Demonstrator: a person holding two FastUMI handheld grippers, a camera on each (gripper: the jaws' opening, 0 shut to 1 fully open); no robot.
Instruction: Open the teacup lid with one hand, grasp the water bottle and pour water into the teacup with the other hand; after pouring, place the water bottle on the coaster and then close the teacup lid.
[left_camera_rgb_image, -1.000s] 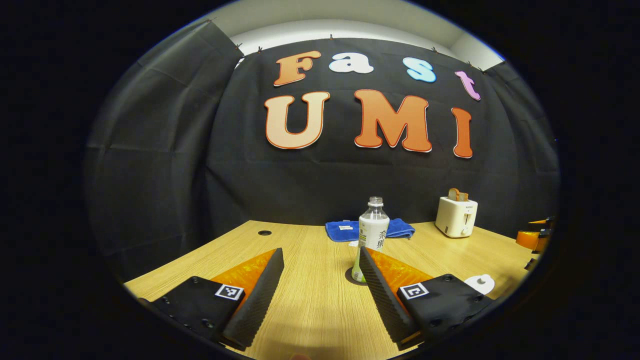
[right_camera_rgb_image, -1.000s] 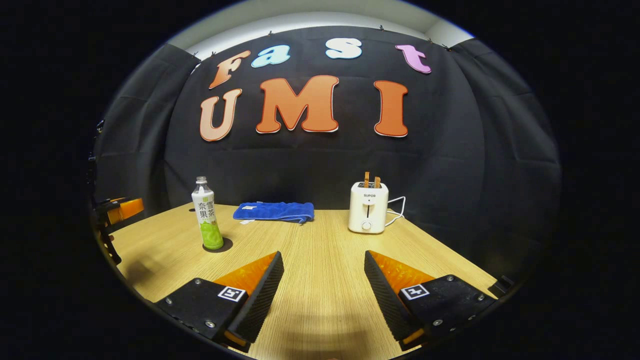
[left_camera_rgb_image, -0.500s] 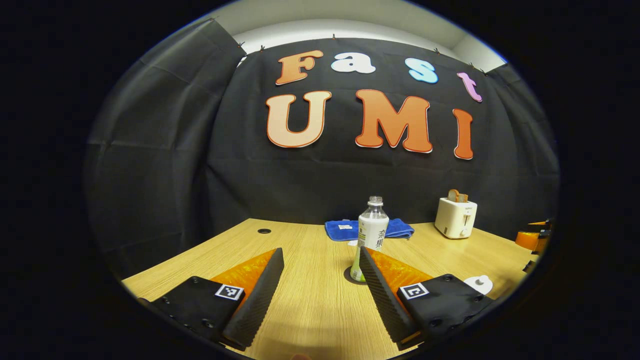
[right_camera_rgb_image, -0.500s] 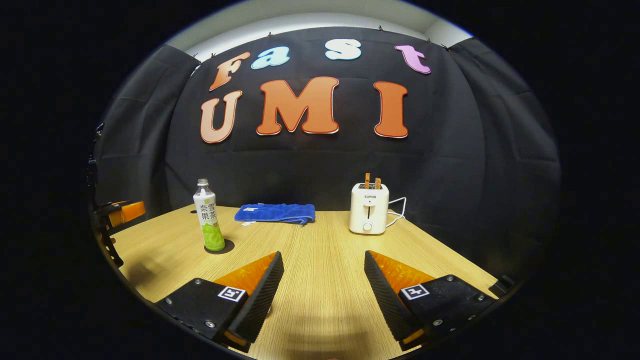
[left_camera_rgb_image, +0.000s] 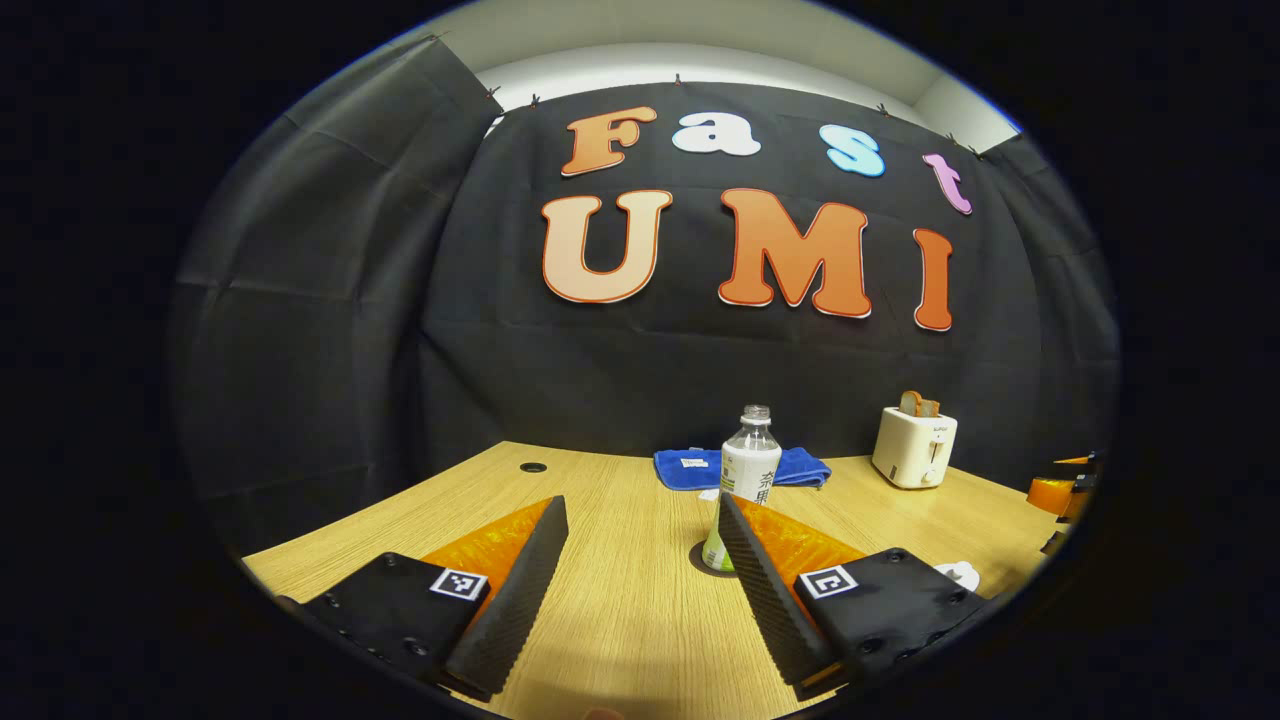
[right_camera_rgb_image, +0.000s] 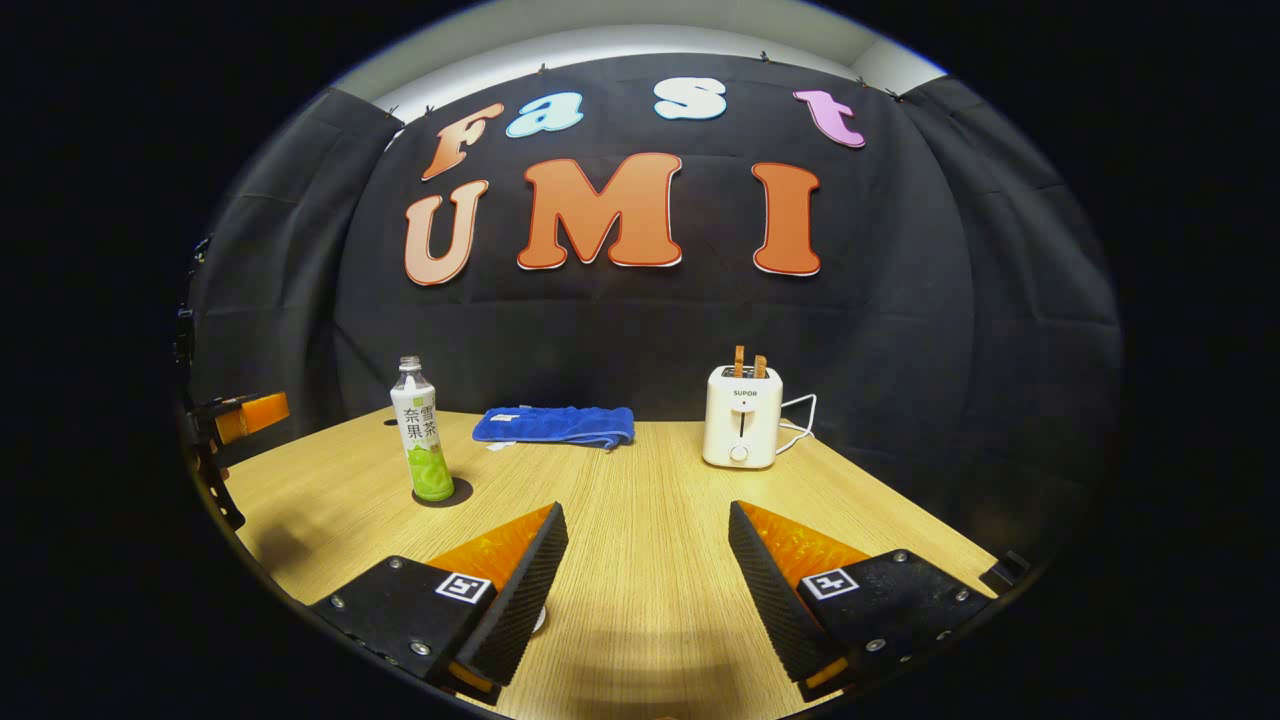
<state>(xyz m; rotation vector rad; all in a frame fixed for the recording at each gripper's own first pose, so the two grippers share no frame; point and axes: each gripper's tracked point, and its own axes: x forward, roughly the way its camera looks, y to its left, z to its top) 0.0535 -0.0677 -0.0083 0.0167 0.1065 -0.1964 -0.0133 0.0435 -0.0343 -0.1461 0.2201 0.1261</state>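
**Both tongs open above the table, bottle standing on its coaster**

While you hold both tongs low over the wooden table (right_camera_rgb_image: 640, 470), neither has anything between its fingers. Your left gripper (left_camera_rgb_image: 640, 505) has its fingers spread wide, with bare tabletop between them. Your right gripper (right_camera_rgb_image: 645, 510) is spread just as wide, also over bare wood.

In the left gripper view, the water bottle (left_camera_rgb_image: 748, 470) stands upright with no cap on its neck, just beyond the tip of your left gripper's right-hand finger, which hides the bottle's lower right side. Its base sits on a dark round coaster (left_camera_rgb_image: 697, 558). In the right gripper view, the same bottle is well off to the left, upright on the coaster, apart from your right gripper.

A small white lid (left_camera_rgb_image: 962, 575) with a knob lies on the table at the right edge of the left gripper view, partly hidden by your left gripper's body. Whether a cup sits beneath it, you cannot tell.

Behind the bottle, a folded blue towel (right_camera_rgb_image: 555, 425) lies near the back wall. A white toaster (right_camera_rgb_image: 742, 428) with two slices of bread stands to the towel's right, its cord trailing behind.
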